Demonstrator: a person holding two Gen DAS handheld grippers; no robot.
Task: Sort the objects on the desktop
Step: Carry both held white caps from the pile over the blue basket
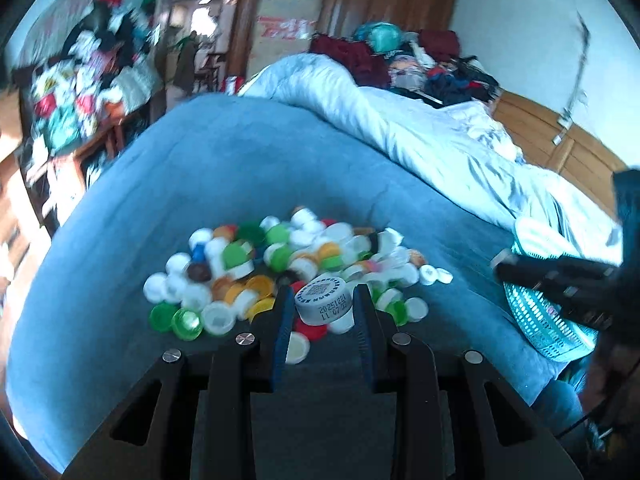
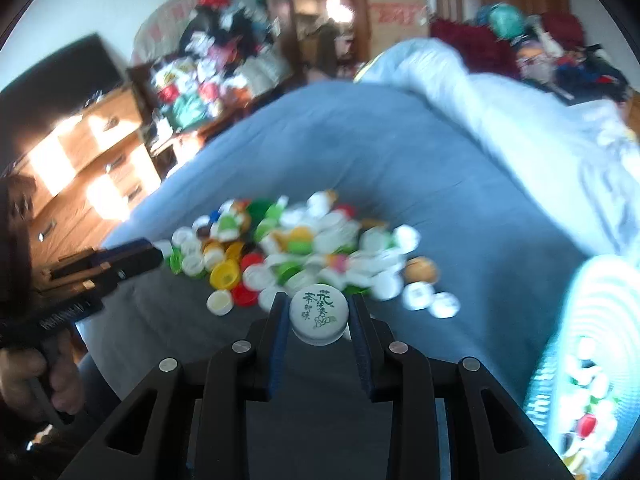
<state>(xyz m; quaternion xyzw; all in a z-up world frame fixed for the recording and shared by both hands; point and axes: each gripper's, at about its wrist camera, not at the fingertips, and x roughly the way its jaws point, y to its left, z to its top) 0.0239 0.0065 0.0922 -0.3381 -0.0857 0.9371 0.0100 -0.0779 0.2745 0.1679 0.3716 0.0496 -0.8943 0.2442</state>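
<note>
A heap of bottle caps in white, green, yellow, orange and red lies on a blue bedsheet; it also shows in the right wrist view. My left gripper is shut on a grey-white cap with a printed date code, held just above the near edge of the heap. My right gripper is shut on a white cap with green lettering, also above the near edge of the heap. The right gripper shows in the left wrist view over a teal basket.
A teal mesh basket sits on the bed right of the heap; in the right wrist view it holds several caps. A pale rumpled duvet lies behind. A cluttered wooden desk and drawers stand left of the bed.
</note>
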